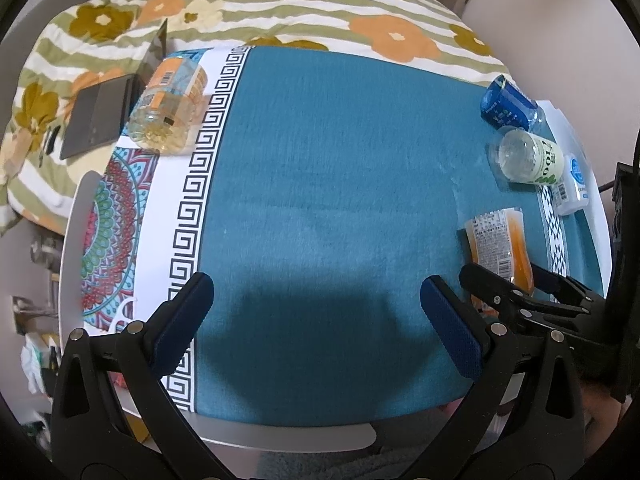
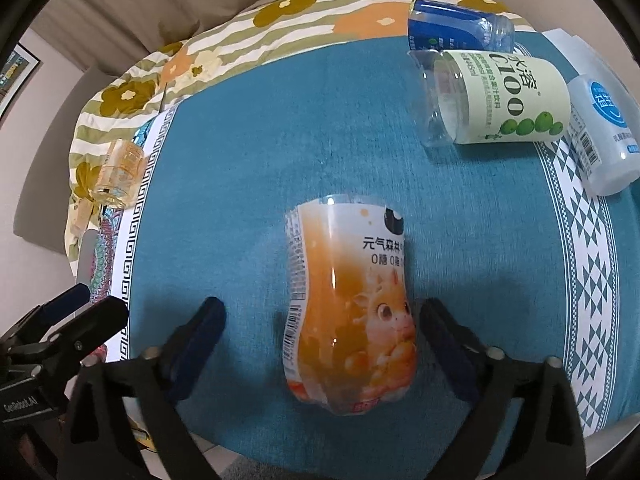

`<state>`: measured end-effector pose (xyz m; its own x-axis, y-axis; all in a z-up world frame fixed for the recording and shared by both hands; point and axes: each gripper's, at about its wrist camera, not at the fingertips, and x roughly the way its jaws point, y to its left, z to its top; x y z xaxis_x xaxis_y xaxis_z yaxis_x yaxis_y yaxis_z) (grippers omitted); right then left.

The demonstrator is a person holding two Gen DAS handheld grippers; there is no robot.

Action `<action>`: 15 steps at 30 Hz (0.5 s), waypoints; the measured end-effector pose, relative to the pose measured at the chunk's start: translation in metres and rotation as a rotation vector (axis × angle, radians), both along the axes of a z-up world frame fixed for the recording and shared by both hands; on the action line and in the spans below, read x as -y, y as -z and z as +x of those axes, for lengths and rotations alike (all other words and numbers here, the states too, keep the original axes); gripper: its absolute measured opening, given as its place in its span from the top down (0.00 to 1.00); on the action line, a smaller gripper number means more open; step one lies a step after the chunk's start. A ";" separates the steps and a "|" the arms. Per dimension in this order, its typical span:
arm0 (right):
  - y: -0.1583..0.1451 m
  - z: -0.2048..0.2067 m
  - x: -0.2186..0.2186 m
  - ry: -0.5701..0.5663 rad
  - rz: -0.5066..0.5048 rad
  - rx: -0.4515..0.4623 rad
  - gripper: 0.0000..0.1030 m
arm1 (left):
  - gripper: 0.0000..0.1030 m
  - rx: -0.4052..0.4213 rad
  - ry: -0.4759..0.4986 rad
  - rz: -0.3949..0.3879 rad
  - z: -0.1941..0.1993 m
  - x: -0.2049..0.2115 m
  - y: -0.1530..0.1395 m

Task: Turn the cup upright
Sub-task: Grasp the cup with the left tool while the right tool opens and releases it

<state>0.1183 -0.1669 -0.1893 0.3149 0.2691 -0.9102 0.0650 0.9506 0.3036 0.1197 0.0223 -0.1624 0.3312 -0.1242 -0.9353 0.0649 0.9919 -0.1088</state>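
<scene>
An orange-labelled cup [image 2: 348, 304] with a cartoon animal lies on its side on the teal tablecloth [image 2: 248, 160]. My right gripper [image 2: 320, 316] is open, one finger on each side of the cup, not touching it. The cup also shows in the left wrist view [image 1: 500, 244] at the right, with the right gripper [image 1: 516, 280] over it. My left gripper [image 1: 316, 292] is open and empty above the bare cloth near the table's front edge.
A green-and-white C100 cup [image 2: 496, 100], a blue cup [image 2: 456, 28] and a white bottle [image 2: 604, 132] lie on their sides at the far right. A yellow-labelled cup [image 1: 168, 108] lies at the far left. A laptop [image 1: 108, 108] sits on the flowered bedding [image 1: 320, 4] behind the table.
</scene>
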 end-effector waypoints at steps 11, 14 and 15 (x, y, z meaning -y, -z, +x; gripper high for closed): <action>-0.016 -0.003 0.013 -0.029 0.013 0.052 0.05 | 0.00 0.023 -0.029 -0.001 -0.003 0.011 -0.020; -0.029 -0.007 0.022 -0.042 0.008 0.076 0.05 | 0.00 0.038 -0.025 -0.005 -0.003 0.022 -0.034; -0.034 -0.010 0.026 -0.045 0.006 0.084 0.05 | 0.00 0.042 -0.020 -0.008 -0.002 0.028 -0.040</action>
